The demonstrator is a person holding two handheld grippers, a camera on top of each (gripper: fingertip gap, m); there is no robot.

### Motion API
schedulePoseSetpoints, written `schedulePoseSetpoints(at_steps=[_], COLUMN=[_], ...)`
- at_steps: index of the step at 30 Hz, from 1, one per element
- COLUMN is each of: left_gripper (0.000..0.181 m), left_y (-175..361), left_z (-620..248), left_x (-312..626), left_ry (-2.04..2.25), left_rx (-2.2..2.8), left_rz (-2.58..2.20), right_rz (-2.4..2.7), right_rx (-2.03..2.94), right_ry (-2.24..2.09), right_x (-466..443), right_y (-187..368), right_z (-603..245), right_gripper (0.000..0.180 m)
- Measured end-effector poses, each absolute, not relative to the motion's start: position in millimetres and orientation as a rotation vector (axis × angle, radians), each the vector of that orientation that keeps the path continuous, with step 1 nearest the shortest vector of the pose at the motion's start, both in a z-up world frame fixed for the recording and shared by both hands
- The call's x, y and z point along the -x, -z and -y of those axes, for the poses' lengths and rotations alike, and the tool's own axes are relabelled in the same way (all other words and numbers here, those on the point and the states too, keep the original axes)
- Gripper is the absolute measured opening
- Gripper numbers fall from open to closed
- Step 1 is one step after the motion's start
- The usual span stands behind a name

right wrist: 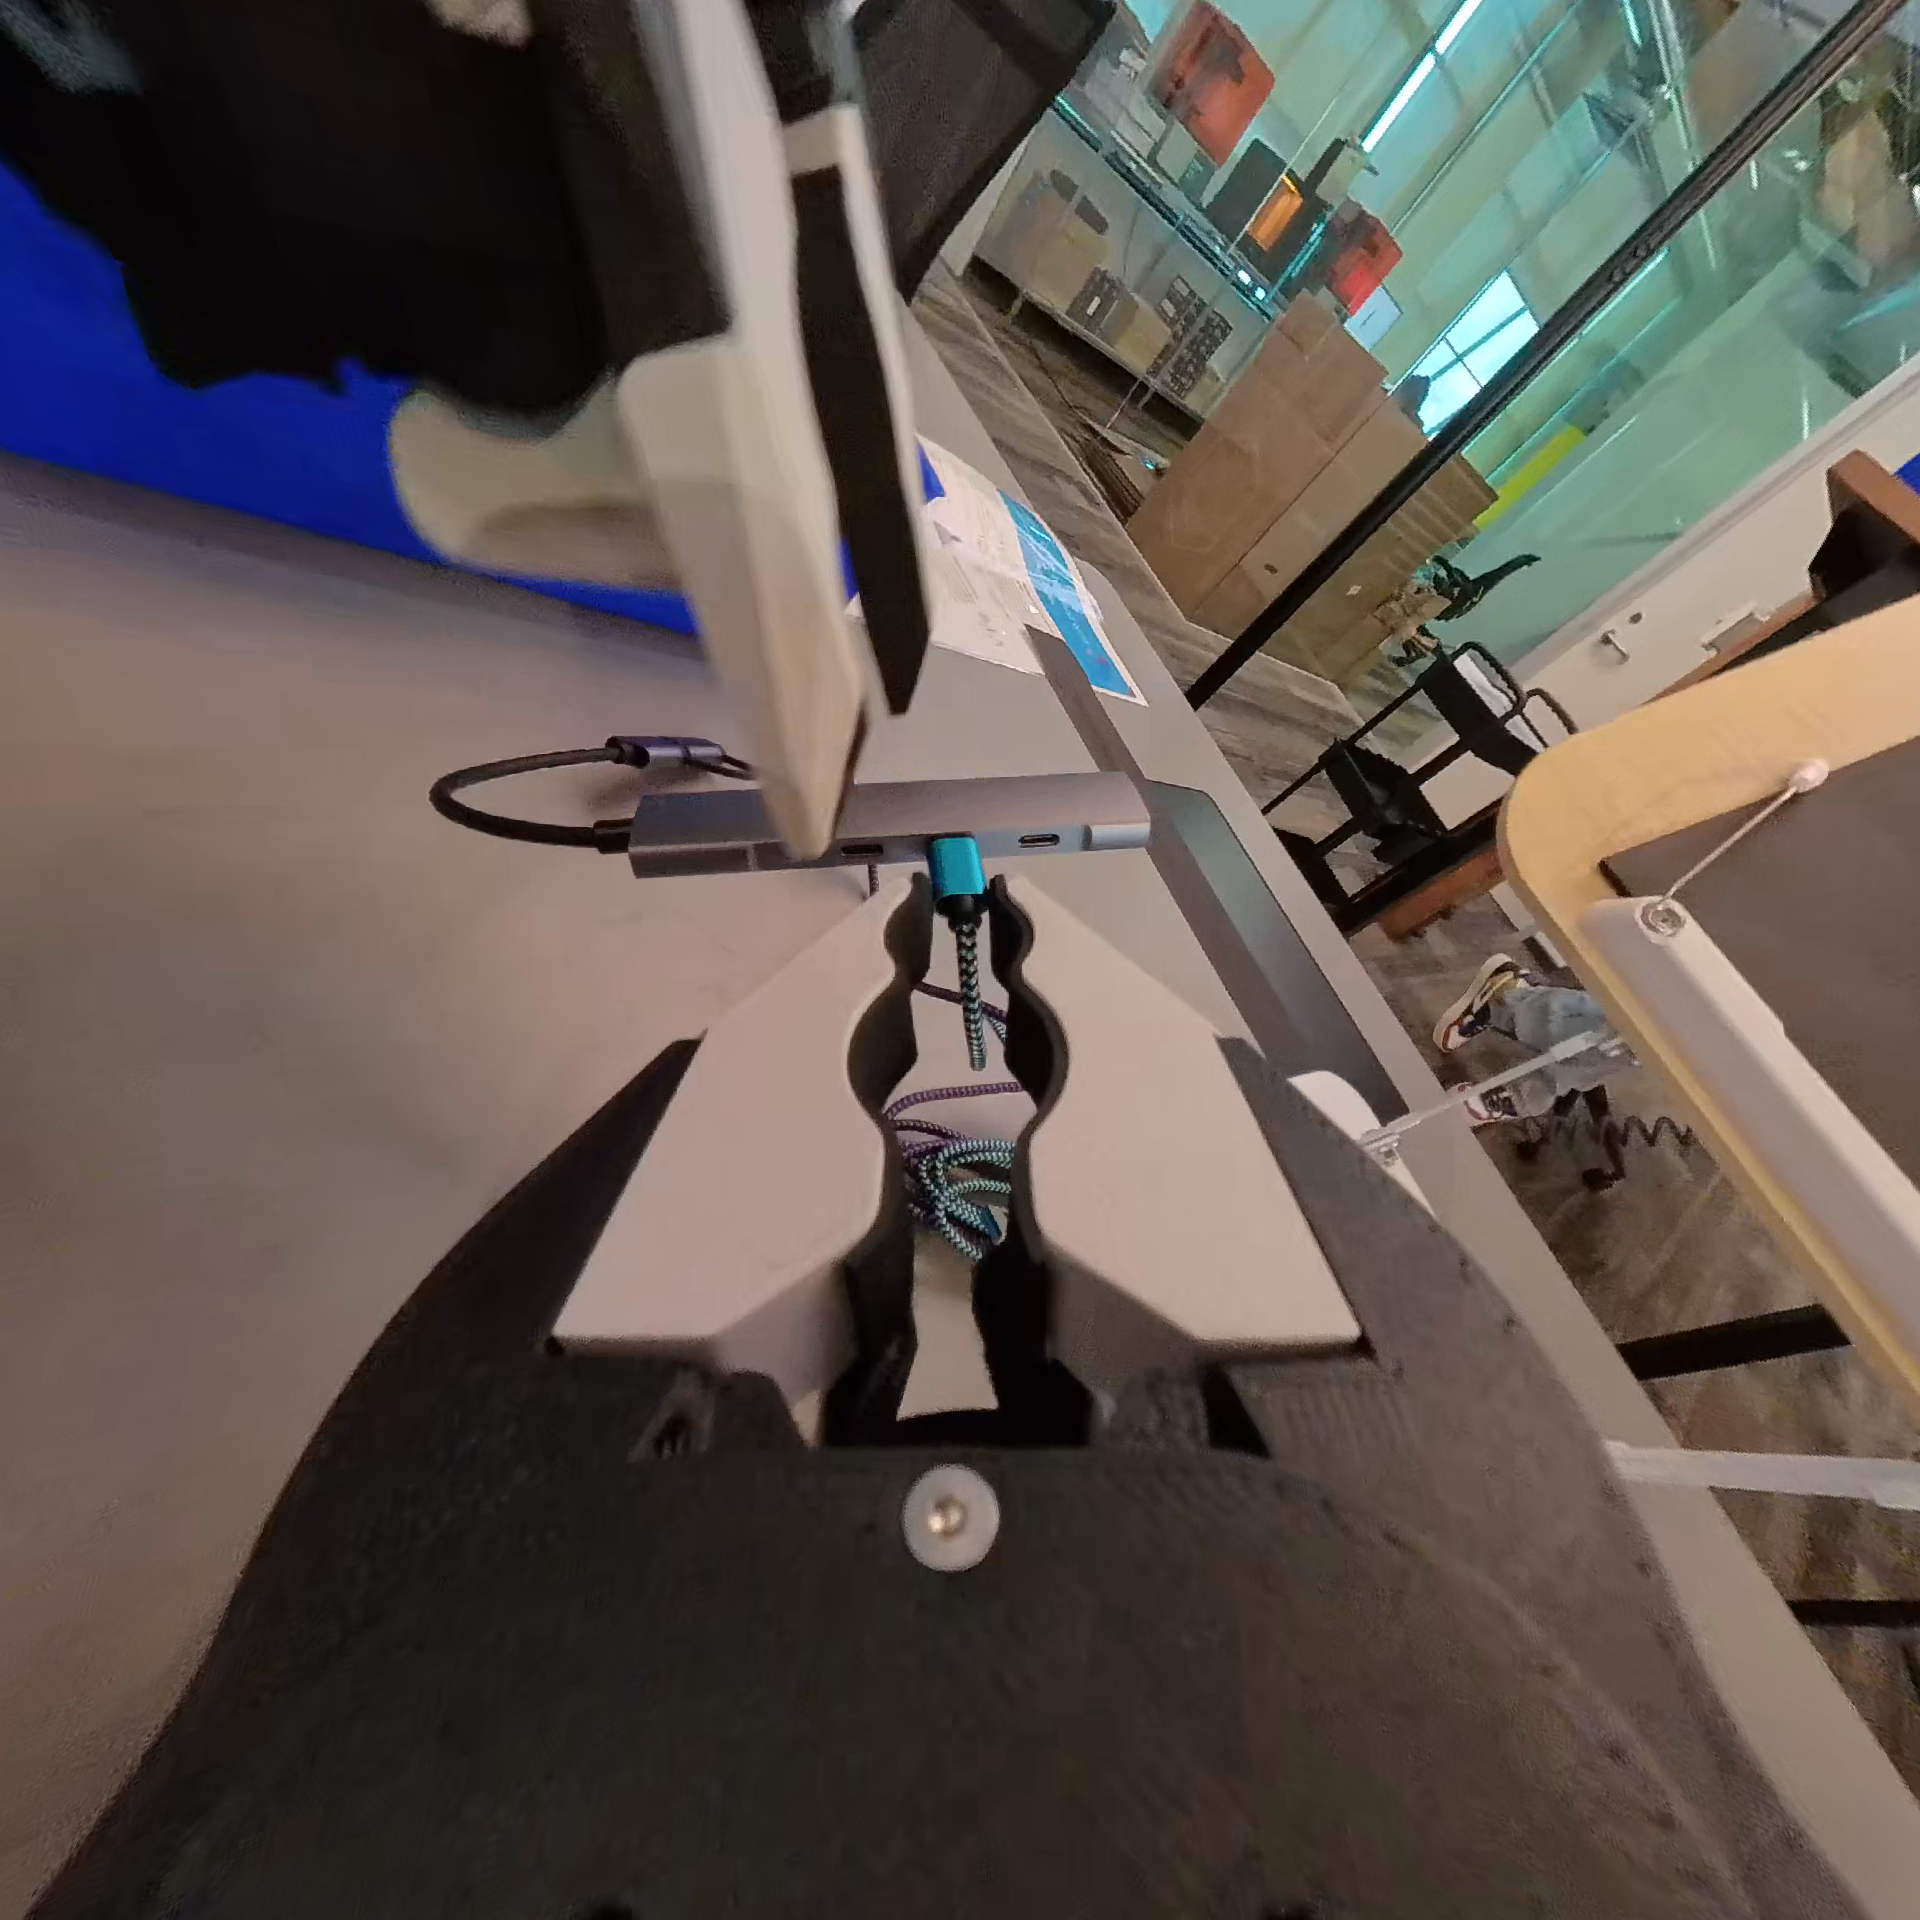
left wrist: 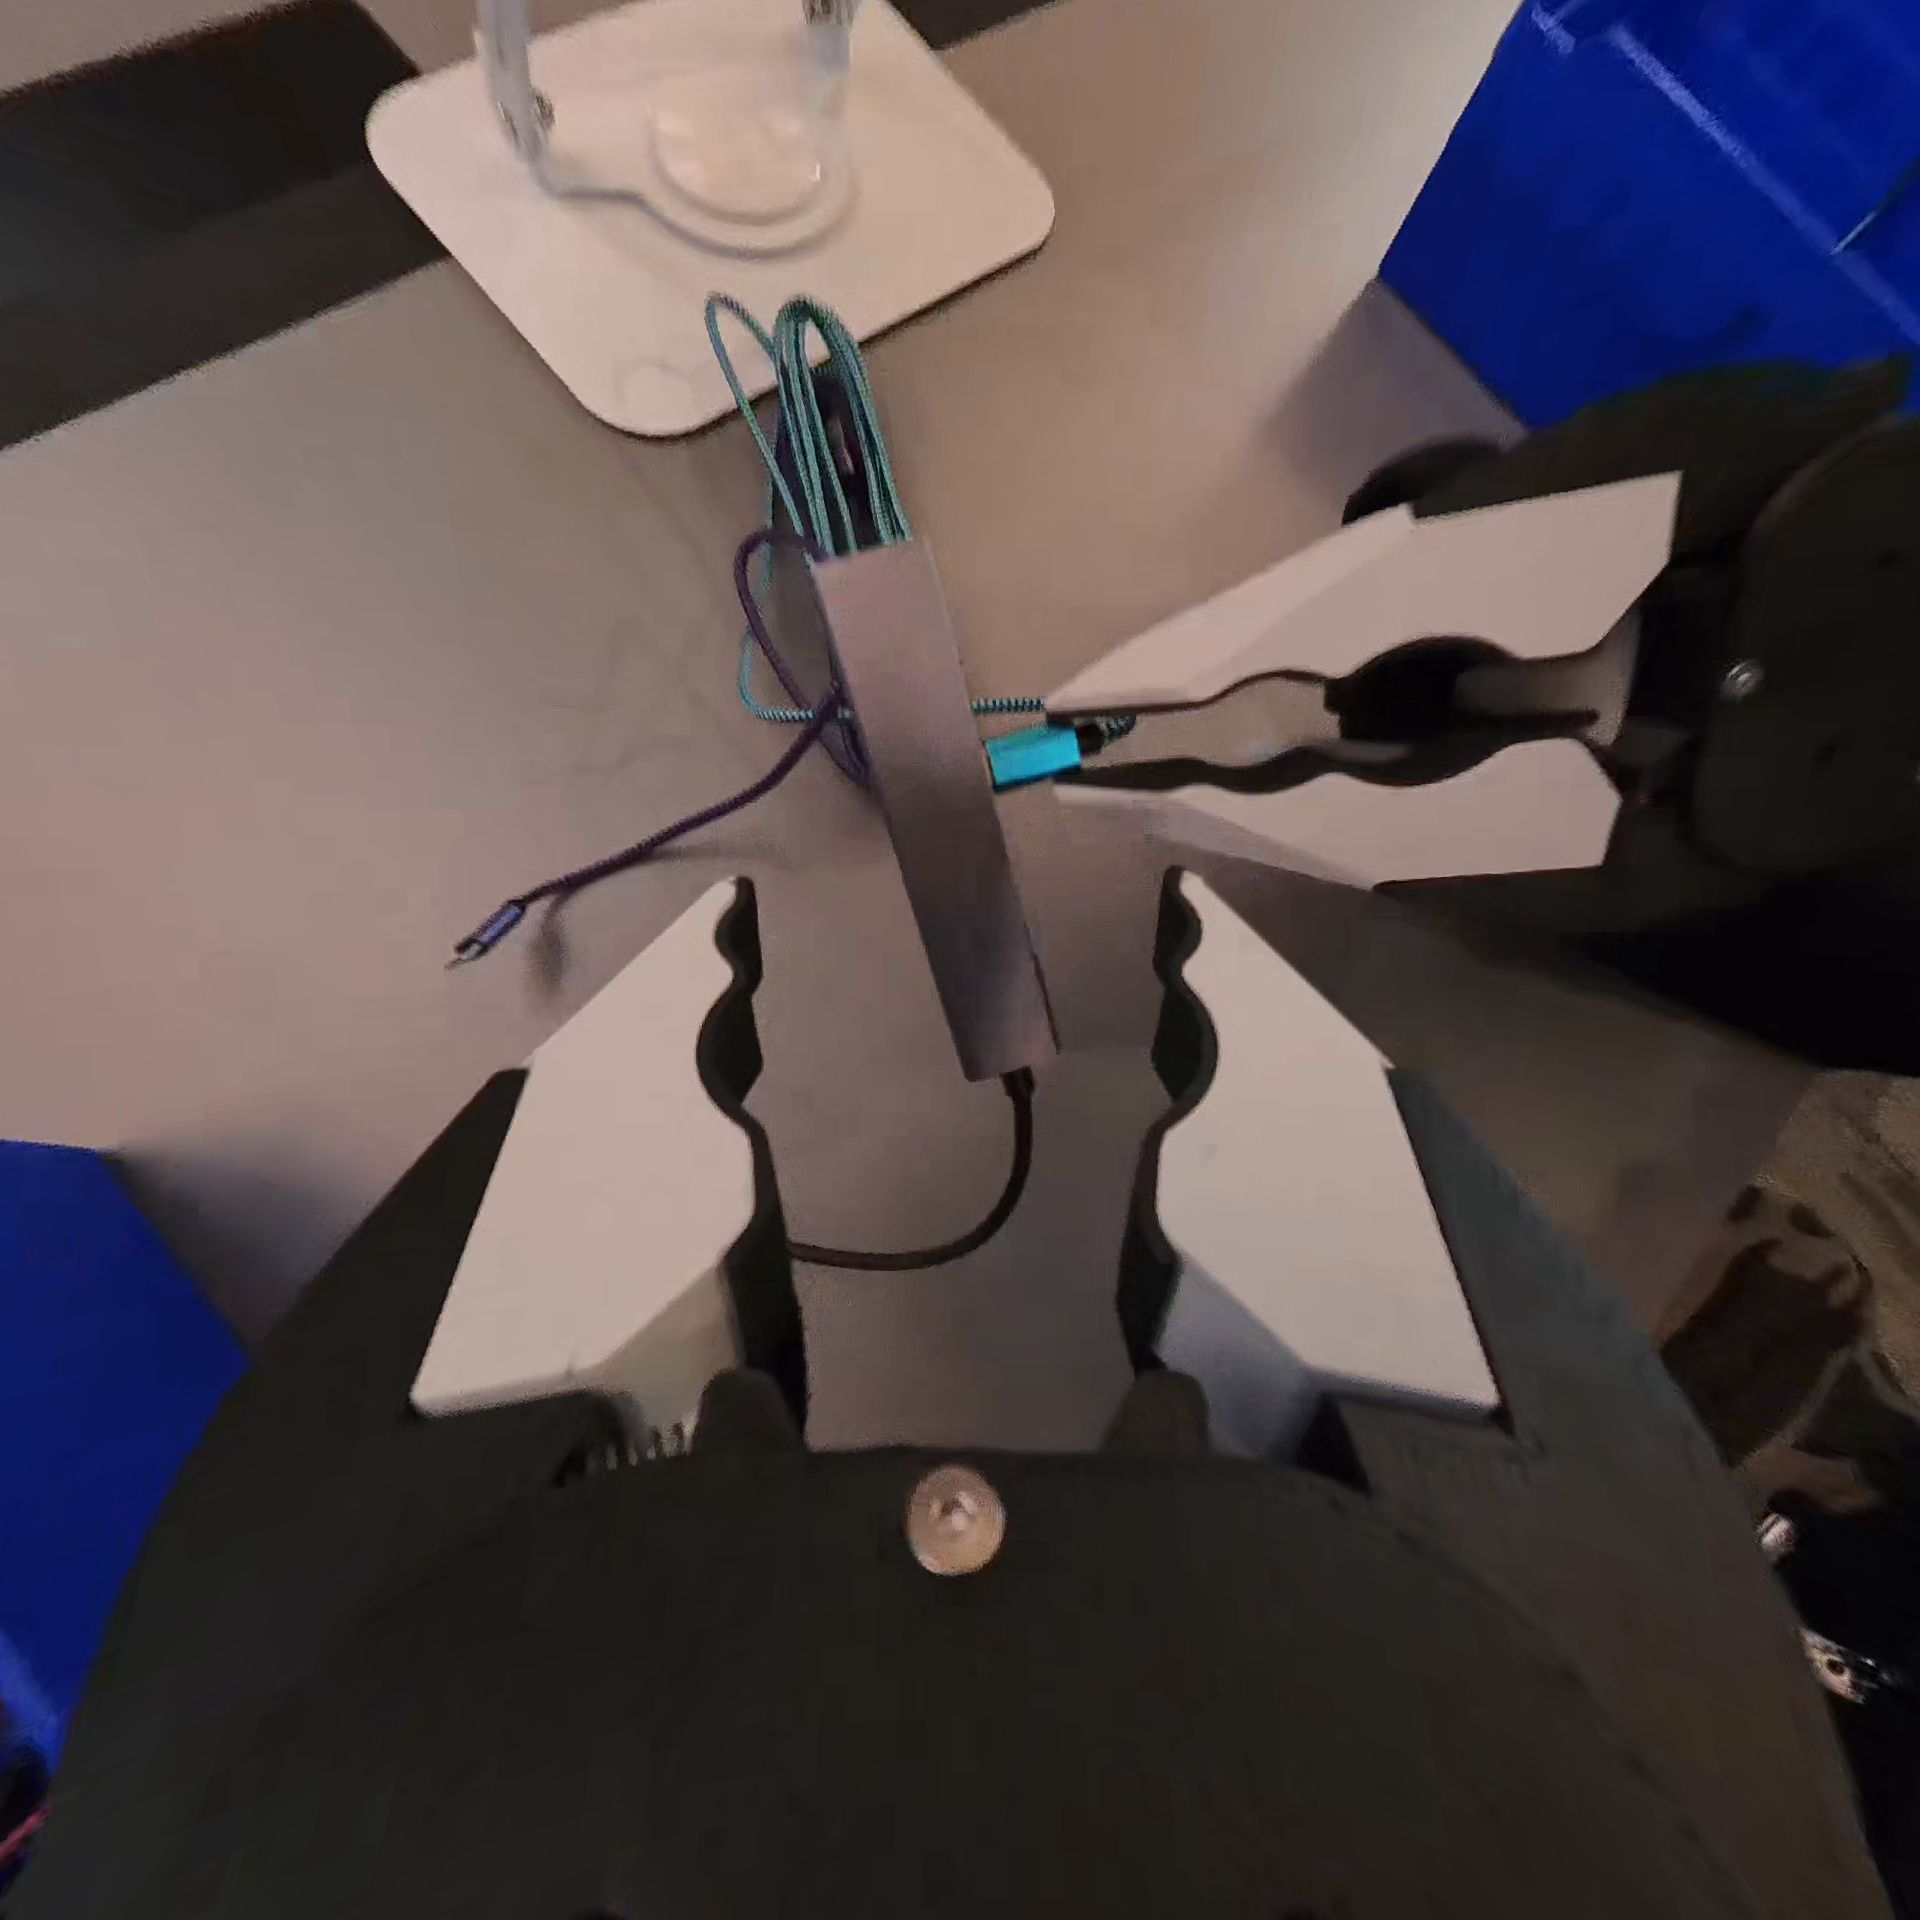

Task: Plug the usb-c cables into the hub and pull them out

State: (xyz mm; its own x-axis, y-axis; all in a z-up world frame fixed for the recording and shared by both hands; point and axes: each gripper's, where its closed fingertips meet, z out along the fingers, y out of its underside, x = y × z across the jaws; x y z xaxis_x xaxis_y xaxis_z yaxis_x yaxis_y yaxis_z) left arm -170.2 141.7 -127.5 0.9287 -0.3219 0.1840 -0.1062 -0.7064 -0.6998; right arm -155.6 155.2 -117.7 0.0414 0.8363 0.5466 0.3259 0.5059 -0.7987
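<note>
Grey hub [left wrist: 935, 800] lies flat on the grey tabletop [left wrist: 312, 675], long axis running near to far, its short black lead [left wrist: 966, 1216] curling off the near end. Left gripper [left wrist: 954, 883] is above the hub's near half, fingers [left wrist: 623, 1122] spread wide, holding nothing; in the right wrist view one left finger tip looks to be touching the hub top, hard to tell. Right gripper [right wrist: 954, 883] comes in from the right, fingers [right wrist: 769, 1122] nearly pressed together just behind the teal plug [right wrist: 952, 869], around the teal cable [right wrist: 968, 987]; a firm pinch can't be confirmed. Teal plug sits in a port on the hub's right side, with free ports either side of it. Purple cable [left wrist: 665, 831] trails left on the tabletop, its plug [left wrist: 499, 925] lying unplugged. Cable loops bunch at the hub's far end. White stand base [left wrist: 883, 239] far; blue bin [left wrist: 1683, 187] far right.
</note>
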Motion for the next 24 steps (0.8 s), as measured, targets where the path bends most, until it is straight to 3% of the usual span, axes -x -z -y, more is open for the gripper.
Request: schedulePoseSetpoints(at_steps=[3, 7, 8, 24], left_gripper=[0.071, 0.026, 0.023, 0.018], left_y=[154, 162, 163, 157], left_z=[-140, -148, -149, -144], left_x=[163, 161, 163, 143], left_ry=[0.336, 0.316, 0.303, 0.719], left_rx=[2.441, 2.437, 2.439, 2.41], left_rz=[-0.3, -0.27, -0.276, -0.288], right_rz=[1.524, 1.527, 1.525, 1.52], right_rx=[1.064, 1.05, 1.049, 1.022], right_ry=[-0.545, -0.54, -0.54, -0.616], right_x=[156, 158, 158, 157], right_y=[117, 117, 116, 114], right_z=[-154, -147, -147, -148], right_gripper=[0.008, 0.008, 0.008, 0.011])
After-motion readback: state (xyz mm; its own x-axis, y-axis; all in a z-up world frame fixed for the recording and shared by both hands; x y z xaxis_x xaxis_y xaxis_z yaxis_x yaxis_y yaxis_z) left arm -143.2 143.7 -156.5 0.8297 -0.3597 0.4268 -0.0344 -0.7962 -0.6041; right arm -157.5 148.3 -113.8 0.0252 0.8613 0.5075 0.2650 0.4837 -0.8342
